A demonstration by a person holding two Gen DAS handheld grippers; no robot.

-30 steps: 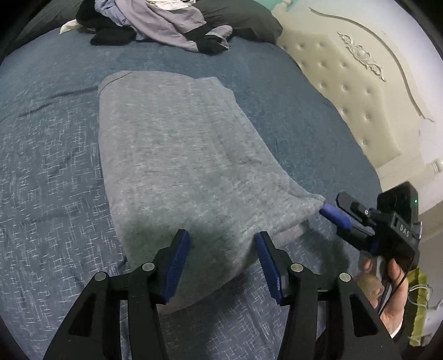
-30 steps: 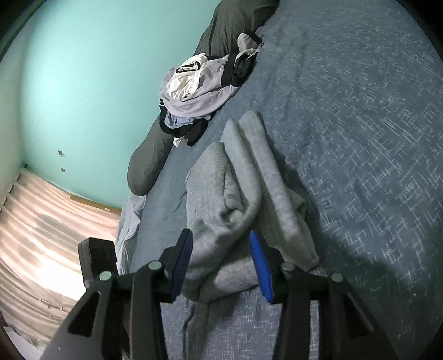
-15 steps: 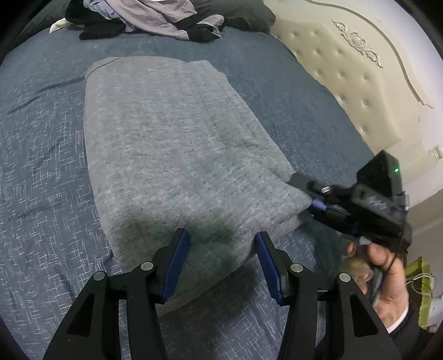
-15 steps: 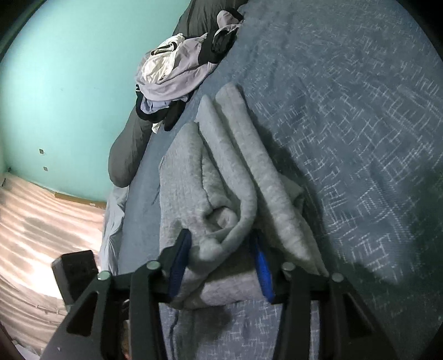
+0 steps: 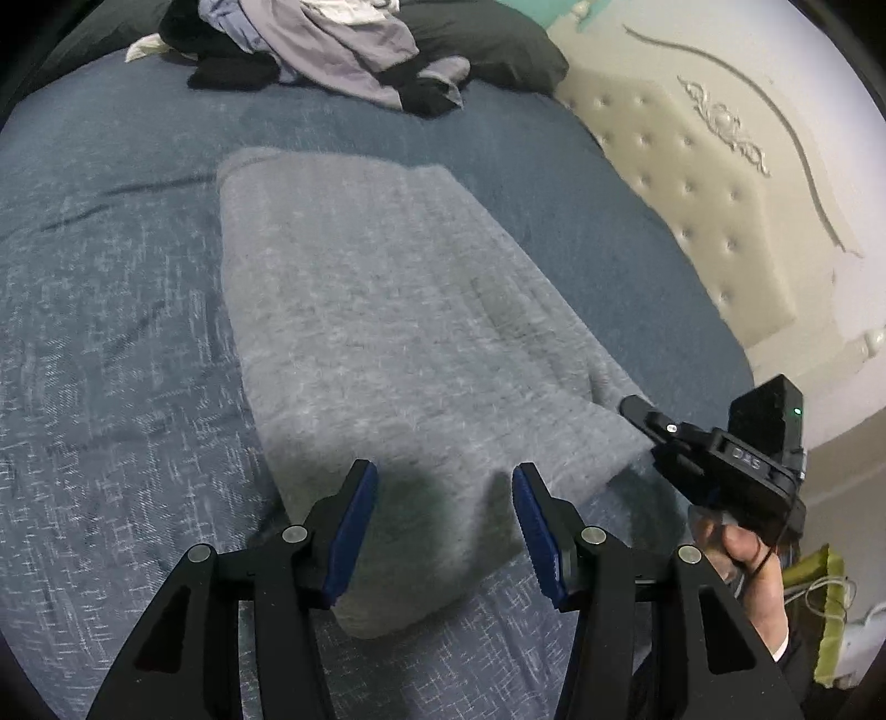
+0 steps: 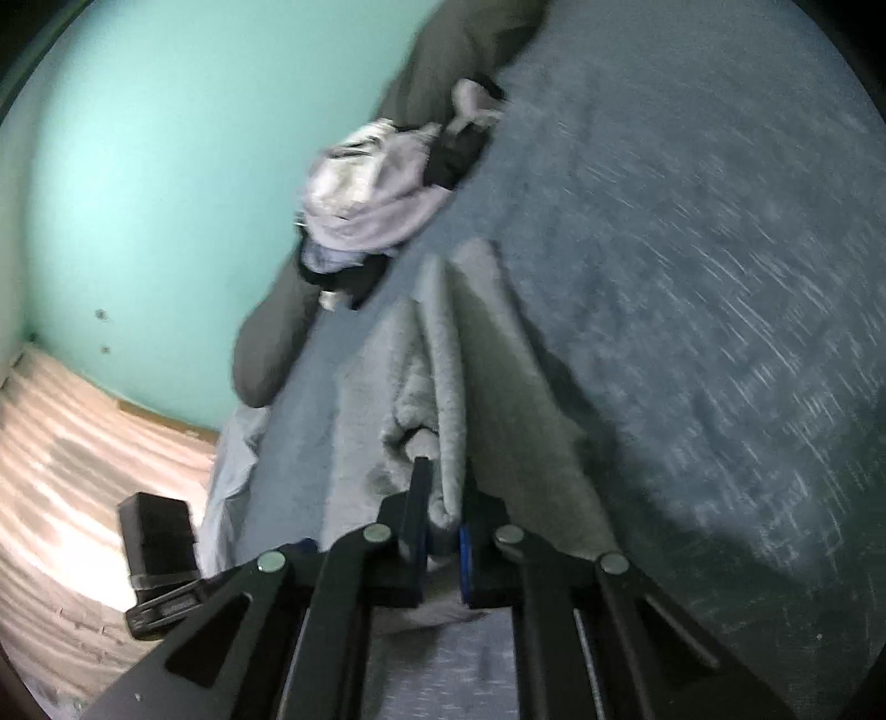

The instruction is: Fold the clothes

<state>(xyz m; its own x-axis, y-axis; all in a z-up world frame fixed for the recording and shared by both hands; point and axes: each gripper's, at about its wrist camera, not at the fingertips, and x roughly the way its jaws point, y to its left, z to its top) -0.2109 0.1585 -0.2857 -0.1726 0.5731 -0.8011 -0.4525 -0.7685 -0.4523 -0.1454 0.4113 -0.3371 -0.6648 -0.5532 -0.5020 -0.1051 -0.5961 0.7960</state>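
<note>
Left wrist view centres our folded grey garment [image 5: 398, 343] on the blue bedspread [image 5: 111, 332]. Our right gripper [image 6: 440, 515] has just been closing and now pinches what looks like its blurred layered edge. Our left gripper [image 5: 446, 526] stands apart over the near end. Unfolded clothes [image 5: 321, 50] are heaped at upper left.

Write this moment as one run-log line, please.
right gripper: just closed, pinching grey garment corner | left gripper: open over near edge | unfolded clothes pile: waiting
</note>
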